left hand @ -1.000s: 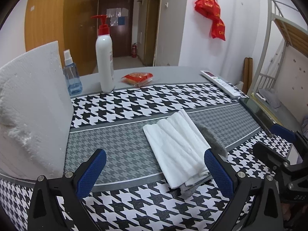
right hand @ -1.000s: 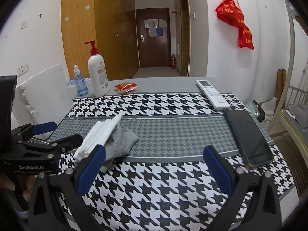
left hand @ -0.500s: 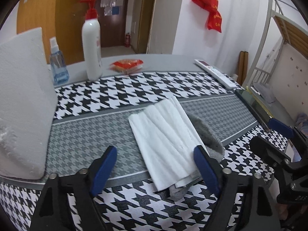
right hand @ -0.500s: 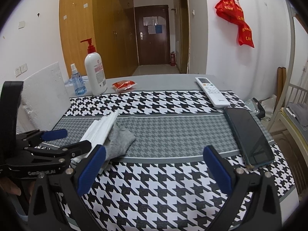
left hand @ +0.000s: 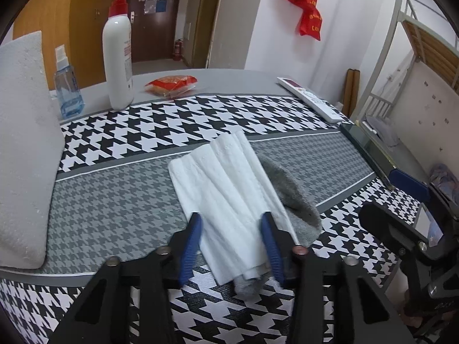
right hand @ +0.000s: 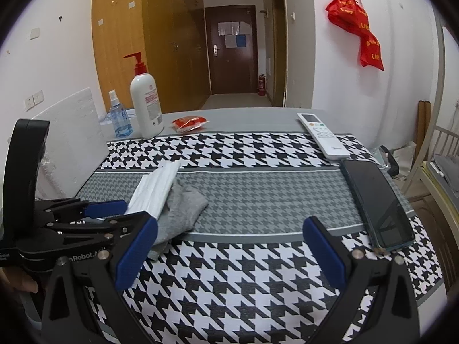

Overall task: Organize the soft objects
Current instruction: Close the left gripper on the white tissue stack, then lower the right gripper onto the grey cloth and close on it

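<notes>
Houndstooth tablecloth point(right hand: 258, 281) fills lower frame; left gripper point(left hand: 233, 243) closing around white towel point(left hand: 226, 195), grey sock point(left hand: 292, 197) half-hidden beneath; right gripper point(right hand: 229, 255) apart, empty.

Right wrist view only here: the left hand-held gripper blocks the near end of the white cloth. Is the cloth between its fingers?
Observer: Yes. The left hand-held gripper is closing, with the white cloth between its blue pads; the rightmost fold lies outside them.
Operator: Is the grey sock in there too?
Observer: The grey sock lies underneath, and its near end pokes out below the cloth, between the pads.
Operator: Cloth bunched up?
Observer: No, its folds lie flat.
</notes>
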`<action>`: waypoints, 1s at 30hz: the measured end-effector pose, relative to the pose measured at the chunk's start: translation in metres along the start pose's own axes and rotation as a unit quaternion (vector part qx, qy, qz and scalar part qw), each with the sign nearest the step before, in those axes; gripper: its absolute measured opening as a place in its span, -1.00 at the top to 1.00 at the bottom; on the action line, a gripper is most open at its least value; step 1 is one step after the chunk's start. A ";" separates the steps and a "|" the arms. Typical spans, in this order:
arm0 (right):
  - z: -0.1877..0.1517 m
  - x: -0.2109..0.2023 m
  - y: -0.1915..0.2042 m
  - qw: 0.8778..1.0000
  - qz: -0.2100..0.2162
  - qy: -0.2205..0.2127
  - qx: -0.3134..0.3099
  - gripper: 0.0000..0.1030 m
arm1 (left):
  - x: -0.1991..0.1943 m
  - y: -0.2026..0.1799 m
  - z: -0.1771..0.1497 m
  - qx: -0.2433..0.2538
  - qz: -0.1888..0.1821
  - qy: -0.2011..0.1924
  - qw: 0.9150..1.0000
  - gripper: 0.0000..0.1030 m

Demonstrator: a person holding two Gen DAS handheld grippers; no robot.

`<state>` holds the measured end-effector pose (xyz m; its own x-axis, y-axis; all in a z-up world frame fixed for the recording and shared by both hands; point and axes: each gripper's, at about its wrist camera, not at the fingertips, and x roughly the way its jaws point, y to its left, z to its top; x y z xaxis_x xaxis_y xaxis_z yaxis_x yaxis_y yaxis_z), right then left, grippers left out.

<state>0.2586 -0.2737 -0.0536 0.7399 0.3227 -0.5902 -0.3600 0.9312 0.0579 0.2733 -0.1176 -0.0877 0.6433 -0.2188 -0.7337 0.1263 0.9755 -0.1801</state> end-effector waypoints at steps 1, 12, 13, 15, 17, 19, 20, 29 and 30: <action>0.000 0.000 0.000 1.000 0.001 0.000 -0.001 -0.99 | 0.000 0.000 0.000 0.000 -0.001 -0.001 1.000 0.37; 0.002 0.003 0.005 1.000 0.004 0.004 -0.006 -0.99 | -0.017 0.007 0.001 -0.005 -0.025 -0.024 0.999 0.92; 0.002 0.003 0.006 1.000 0.003 0.004 -0.007 -0.99 | -0.020 0.008 0.002 -0.007 -0.026 -0.027 0.999 0.92; 0.003 0.002 0.007 1.000 0.004 0.003 -0.009 -0.99 | -0.027 0.011 0.002 -0.009 -0.025 -0.034 0.999 0.92; 0.004 0.002 0.008 1.000 0.005 0.002 -0.011 -0.99 | -0.035 0.015 0.003 -0.010 -0.022 -0.044 0.999 0.93; 0.005 0.003 0.010 1.000 0.005 0.003 -0.014 -0.99 | -0.040 0.017 0.003 -0.008 -0.019 -0.051 0.998 0.94; 0.006 0.004 0.011 1.000 0.006 0.003 -0.015 -0.99 | -0.042 0.018 0.002 -0.010 -0.015 -0.054 0.998 0.94; 0.010 0.011 0.023 0.999 0.017 0.007 -0.028 -0.99 | -0.057 0.038 -0.003 -0.022 0.034 -0.067 0.997 0.94; 0.010 0.011 0.024 0.999 0.019 0.007 -0.029 -0.99 | -0.058 0.041 -0.004 -0.024 0.040 -0.069 0.997 0.94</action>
<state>0.2641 -0.2461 -0.0509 0.7173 0.3554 -0.5993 -0.4204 0.9067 0.0345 0.2380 -0.0653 -0.0548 0.7474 -0.1319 -0.6512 0.0362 0.9867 -0.1584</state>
